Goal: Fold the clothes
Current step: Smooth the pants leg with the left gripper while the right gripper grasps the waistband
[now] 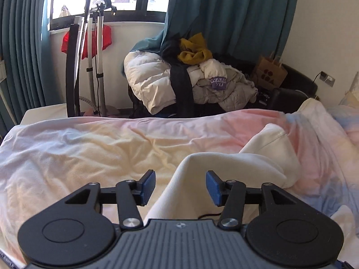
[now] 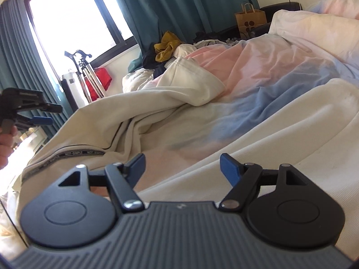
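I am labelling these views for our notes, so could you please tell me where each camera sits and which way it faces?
Left wrist: on the left gripper, jaws open, facing a cream fabric garment on the pastel bedsheet, window beyond.
Right wrist: on the right gripper, jaws open, low over the garment; the person's hand shows.
Shared: garment, mustard cloth, brown paper bag.

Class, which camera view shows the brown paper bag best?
The right wrist view: the brown paper bag stands clear, with both handles and its printed dots visible. The left wrist view shows it smaller, tilted and partly behind the clothes pile.
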`<state>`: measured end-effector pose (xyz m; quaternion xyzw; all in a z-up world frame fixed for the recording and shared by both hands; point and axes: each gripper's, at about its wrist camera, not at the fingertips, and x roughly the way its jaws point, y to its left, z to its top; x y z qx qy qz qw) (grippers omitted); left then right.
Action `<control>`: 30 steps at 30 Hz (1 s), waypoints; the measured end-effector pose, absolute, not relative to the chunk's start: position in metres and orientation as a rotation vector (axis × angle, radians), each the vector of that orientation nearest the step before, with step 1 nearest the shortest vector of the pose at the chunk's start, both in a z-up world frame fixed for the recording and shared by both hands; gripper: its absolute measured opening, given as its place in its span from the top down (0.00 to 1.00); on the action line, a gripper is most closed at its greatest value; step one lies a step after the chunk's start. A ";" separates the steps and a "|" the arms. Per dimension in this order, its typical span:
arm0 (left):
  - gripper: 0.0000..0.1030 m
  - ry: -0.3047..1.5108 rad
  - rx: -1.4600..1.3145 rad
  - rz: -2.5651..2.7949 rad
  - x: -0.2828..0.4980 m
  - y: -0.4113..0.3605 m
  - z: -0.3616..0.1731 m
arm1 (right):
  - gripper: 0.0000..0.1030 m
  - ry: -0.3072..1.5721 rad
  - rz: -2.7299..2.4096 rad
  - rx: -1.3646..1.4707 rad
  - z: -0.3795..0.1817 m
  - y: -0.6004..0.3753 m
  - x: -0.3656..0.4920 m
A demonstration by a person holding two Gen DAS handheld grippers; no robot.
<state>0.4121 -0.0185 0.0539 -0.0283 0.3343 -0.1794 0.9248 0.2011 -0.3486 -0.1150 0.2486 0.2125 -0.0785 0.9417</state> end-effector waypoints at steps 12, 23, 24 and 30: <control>0.40 0.698 -0.653 -0.083 0.212 0.133 -0.009 | 0.26 0.492 -0.006 0.736 -0.097 -0.370 0.197; 0.40 0.772 -0.753 -0.045 0.224 0.165 -0.073 | 0.26 0.490 -0.097 1.083 -0.127 -0.437 0.356; 0.40 0.768 -0.767 -0.051 0.226 0.168 -0.078 | 0.26 0.493 -0.125 1.098 -0.133 -0.442 0.370; 0.39 0.713 -0.825 -0.108 0.236 0.182 -0.095 | 0.44 0.460 -0.320 1.140 -0.165 -0.466 0.428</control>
